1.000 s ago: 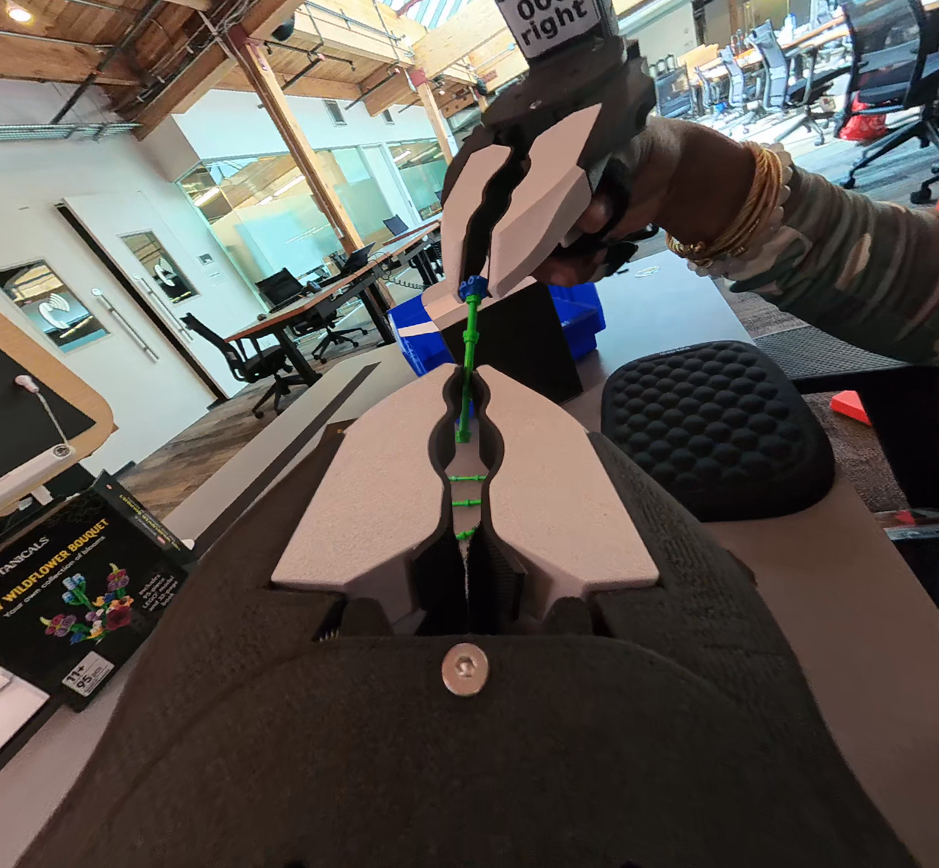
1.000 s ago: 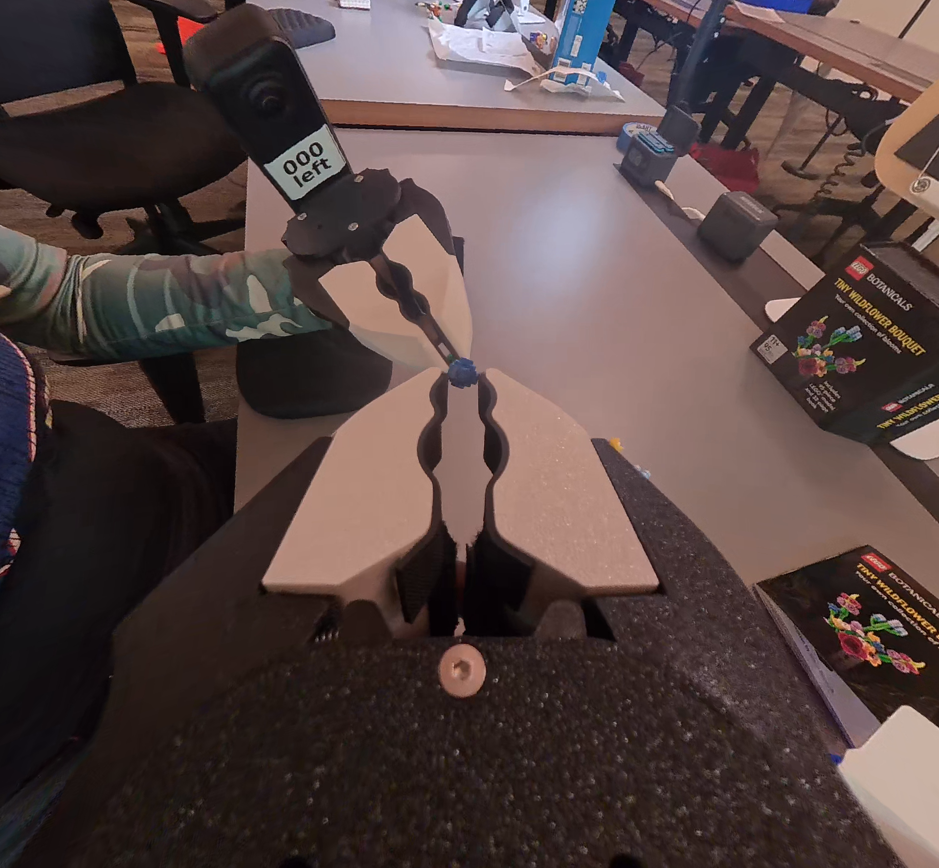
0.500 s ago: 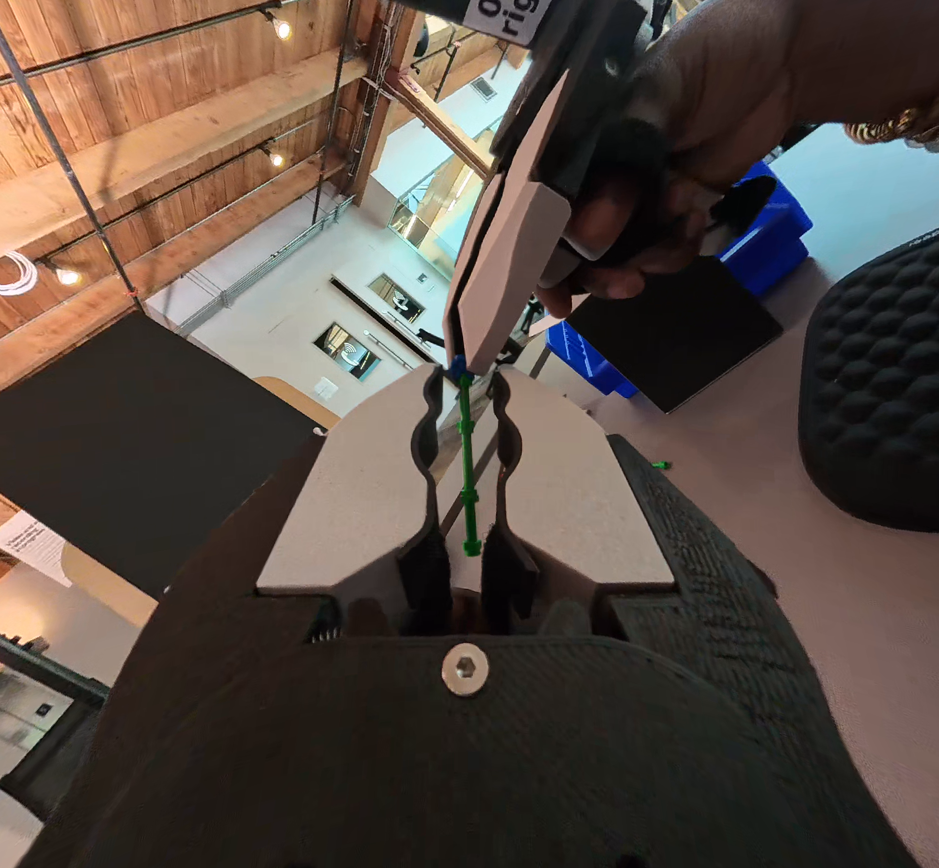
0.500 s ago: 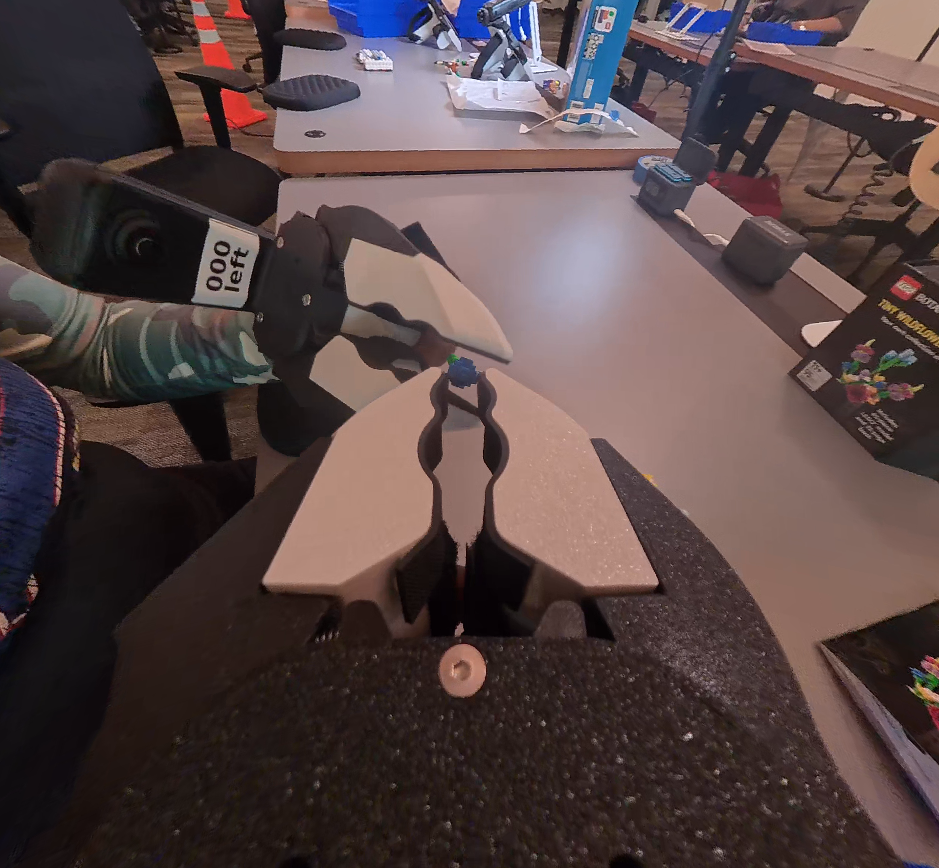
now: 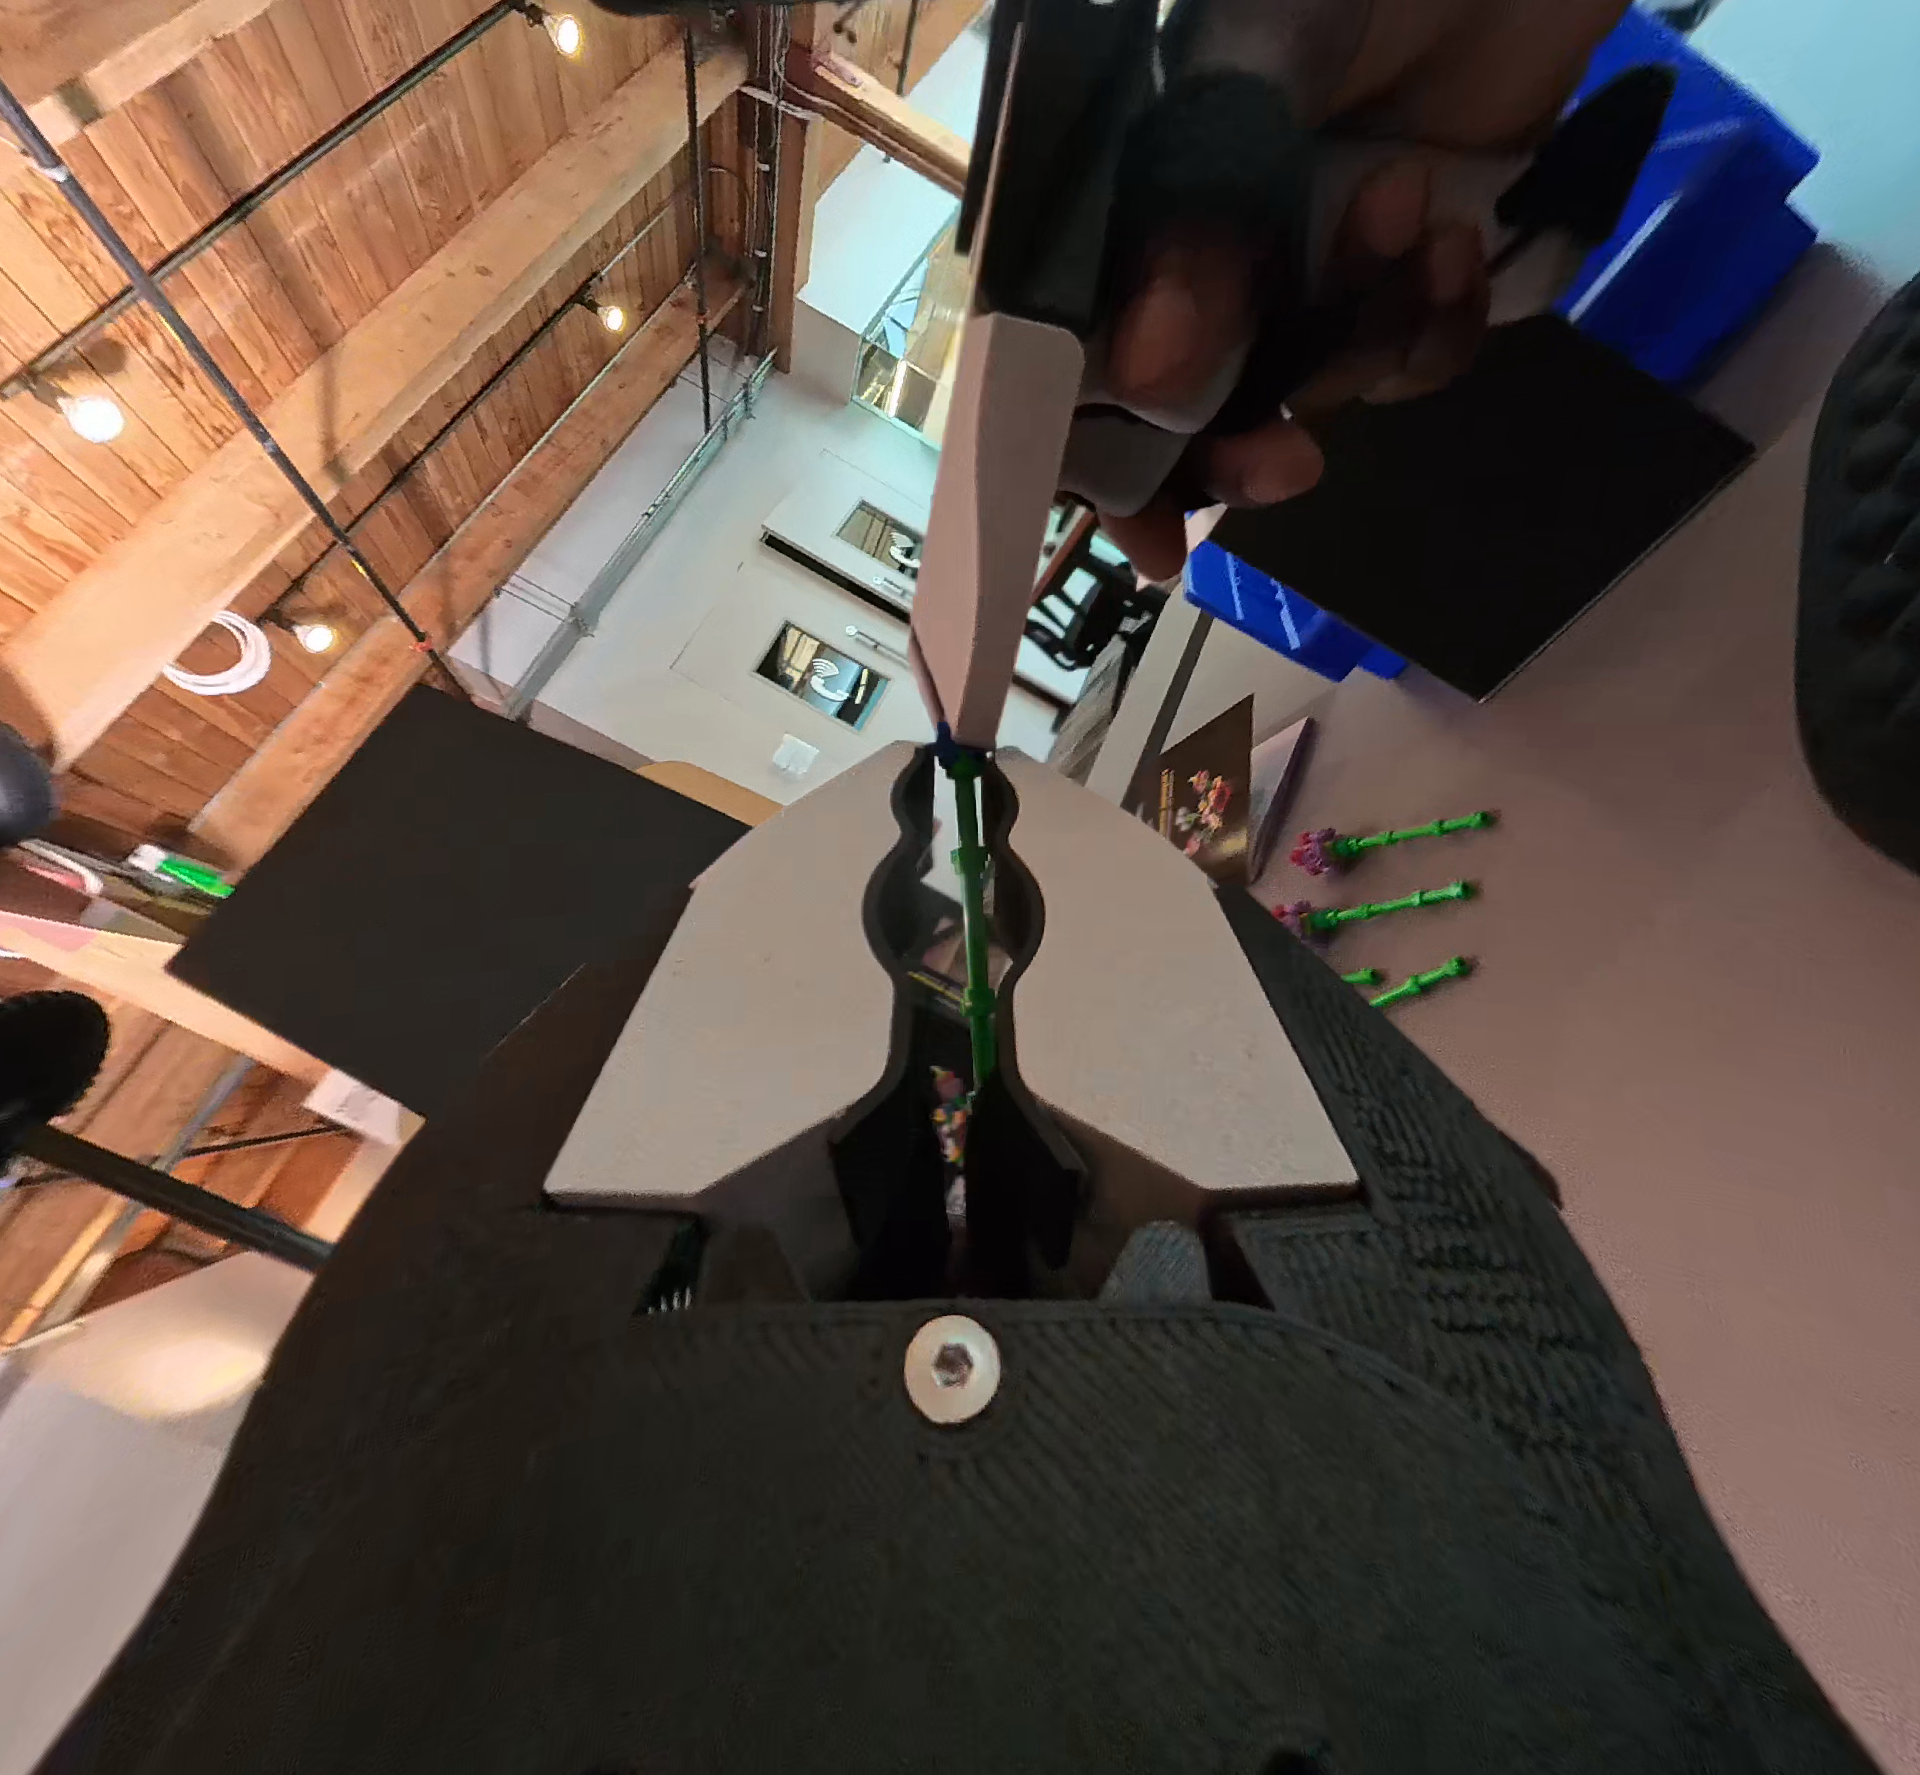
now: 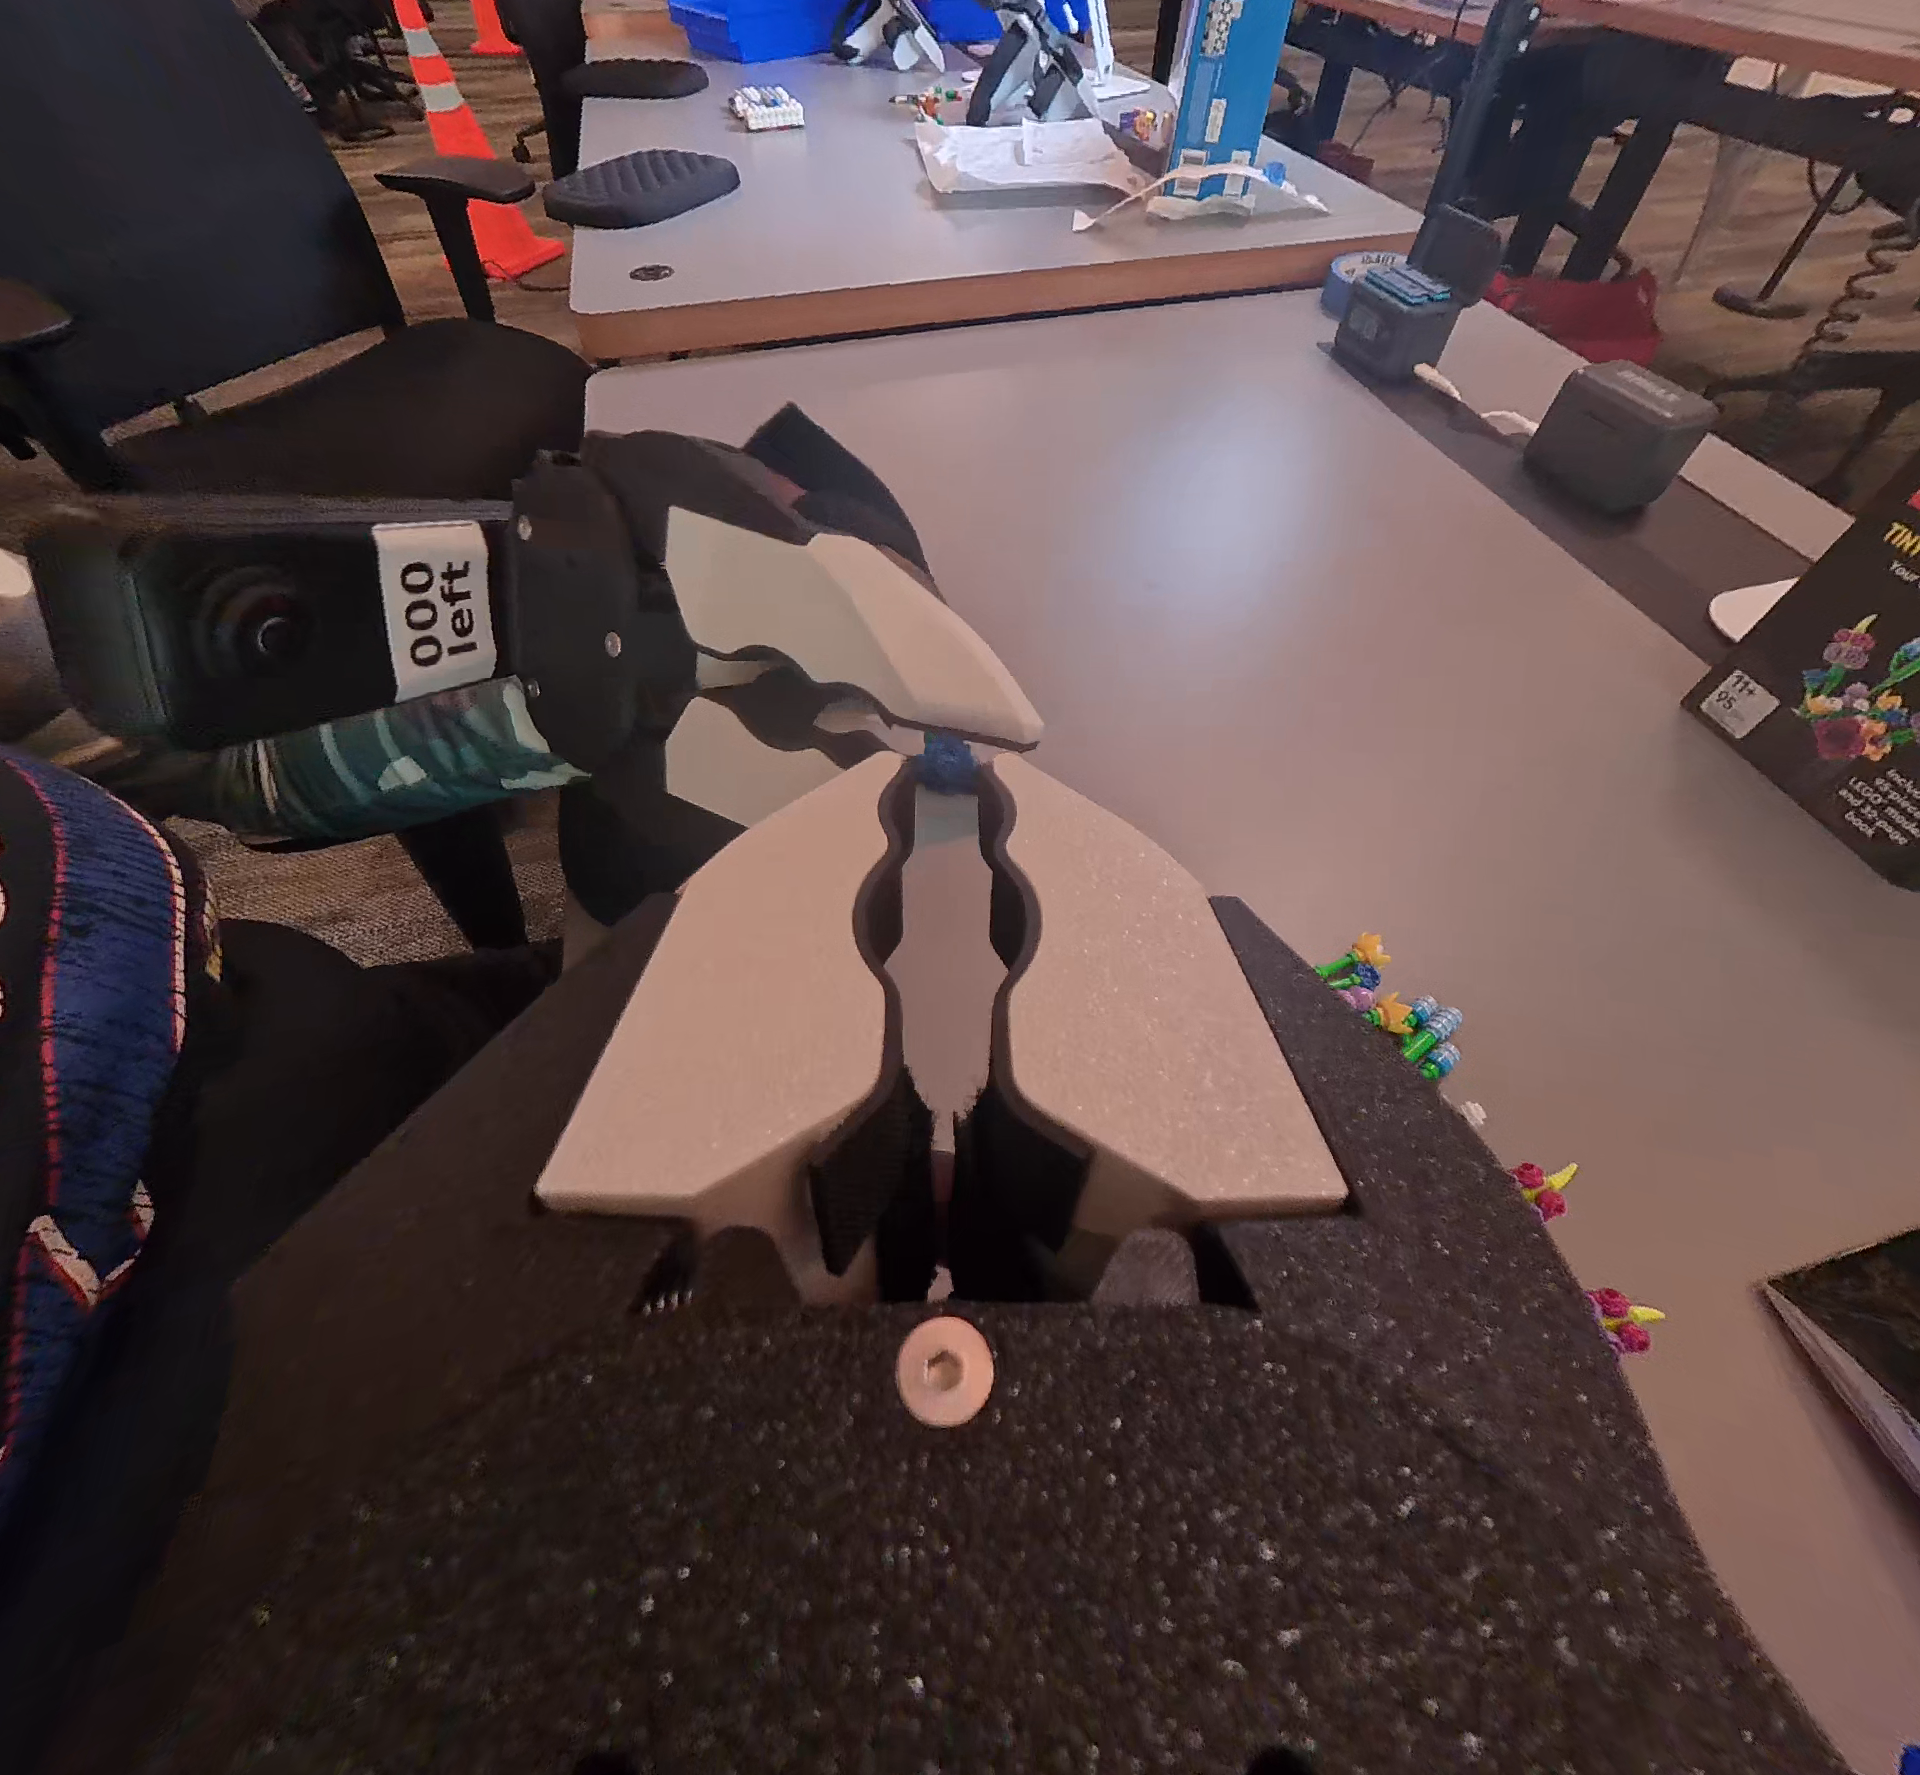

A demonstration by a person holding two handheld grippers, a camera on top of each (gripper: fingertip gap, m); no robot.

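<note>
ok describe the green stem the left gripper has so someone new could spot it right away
Start at the grey table, then the left gripper raised above it. The green stem runs lengthwise between its fingers, its far end at the tips, where the right gripper pinches a blue piece. Unlike the loose stems lying flat on the table, it is off the table and blue-capped.

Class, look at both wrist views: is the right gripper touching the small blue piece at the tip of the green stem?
Touching. In the right wrist view the right gripper has its fingertips closed on the blue piece, with no gap visible either side.
</note>
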